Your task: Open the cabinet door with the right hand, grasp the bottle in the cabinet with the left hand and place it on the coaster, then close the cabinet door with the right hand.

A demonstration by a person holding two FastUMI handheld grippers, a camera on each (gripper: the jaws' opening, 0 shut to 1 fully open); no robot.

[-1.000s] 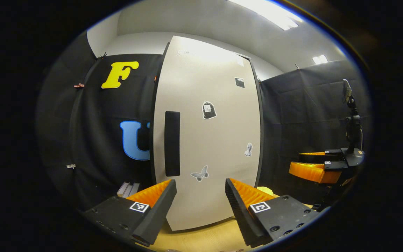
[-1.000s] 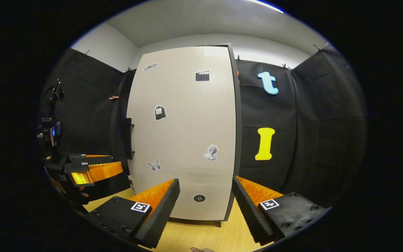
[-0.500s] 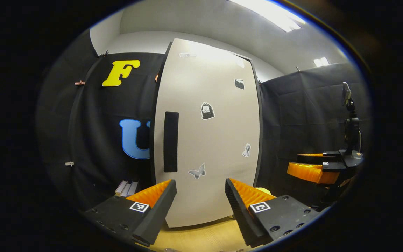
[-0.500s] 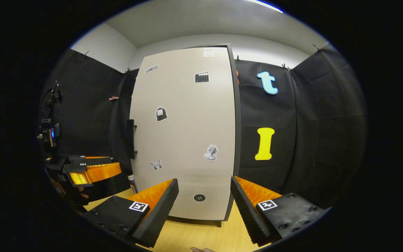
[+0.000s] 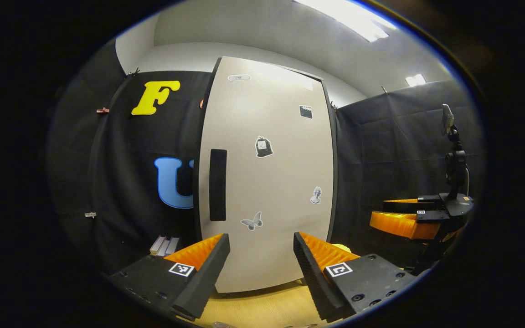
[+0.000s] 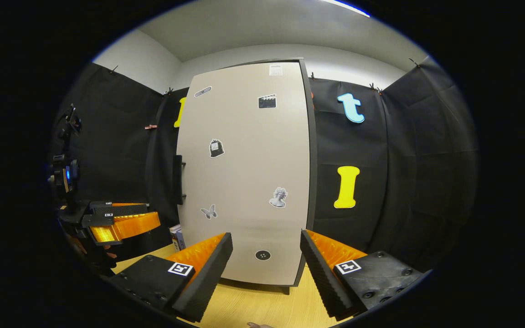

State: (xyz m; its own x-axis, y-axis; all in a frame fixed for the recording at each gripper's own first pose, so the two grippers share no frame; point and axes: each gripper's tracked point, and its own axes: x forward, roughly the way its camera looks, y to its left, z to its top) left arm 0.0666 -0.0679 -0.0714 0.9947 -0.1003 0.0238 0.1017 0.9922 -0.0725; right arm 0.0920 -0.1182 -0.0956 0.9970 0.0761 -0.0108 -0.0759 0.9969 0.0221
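Note:
The tall beige cabinet door [image 5: 267,182] with several stickers stands shut in front of me, so the bottle is hidden behind it. Its black vertical handle [image 5: 217,184] is near the door's left edge, and in the right gripper view the handle [image 6: 178,179] shows edge-on at the left side of the door [image 6: 249,173]. My left gripper [image 5: 262,269] is open a short way in front of the door's lower part. My right gripper [image 6: 266,269] is open too, facing the door's lower right. A pale yellow thing [image 5: 345,248] peeks out behind a left-gripper finger.
The cabinet stands on a light wooden table [image 6: 262,307]. A few upright books [image 5: 164,245] stand left of the cabinet's foot. The right gripper [image 5: 406,221] floats at the right of the left gripper view, and the left gripper [image 6: 121,221] at the left of the right gripper view.
The door looks a little smaller and lower in the left gripper view. In the right gripper view the door has slid to the right. Both grippers stay open.

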